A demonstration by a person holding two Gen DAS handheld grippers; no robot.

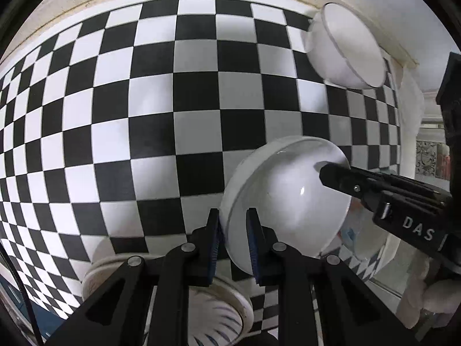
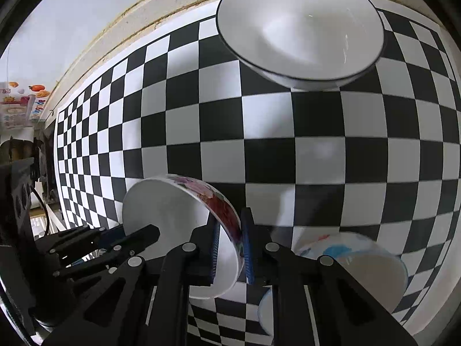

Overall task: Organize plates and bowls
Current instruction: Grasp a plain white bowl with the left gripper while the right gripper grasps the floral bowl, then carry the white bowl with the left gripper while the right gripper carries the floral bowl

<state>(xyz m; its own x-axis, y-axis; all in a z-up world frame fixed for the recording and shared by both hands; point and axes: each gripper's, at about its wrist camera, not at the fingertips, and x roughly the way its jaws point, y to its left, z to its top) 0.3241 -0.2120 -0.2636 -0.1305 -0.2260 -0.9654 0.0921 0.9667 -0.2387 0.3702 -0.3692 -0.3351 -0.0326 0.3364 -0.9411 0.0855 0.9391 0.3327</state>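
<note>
A small bowl [image 2: 173, 225], white inside with a floral band outside, is tilted over the checkered cloth. My right gripper [image 2: 230, 245] is shut on its right rim, one pad inside and one outside. The left wrist view shows the same bowl [image 1: 285, 201]. My left gripper [image 1: 234, 242] is shut on its near-left rim there. The right gripper [image 1: 327, 173] reaches onto the opposite rim from the right. In the right wrist view, the left gripper [image 2: 149, 233] comes in from the left at the bowl's edge.
A large white bowl with a dark rim [image 2: 299, 28] [image 1: 343, 46] stands at the far edge of the checkered cloth [image 2: 288, 150]. A blue-patterned bowl [image 2: 363, 259] lies under the right gripper. A ribbed white dish [image 1: 219, 314] sits below the left gripper.
</note>
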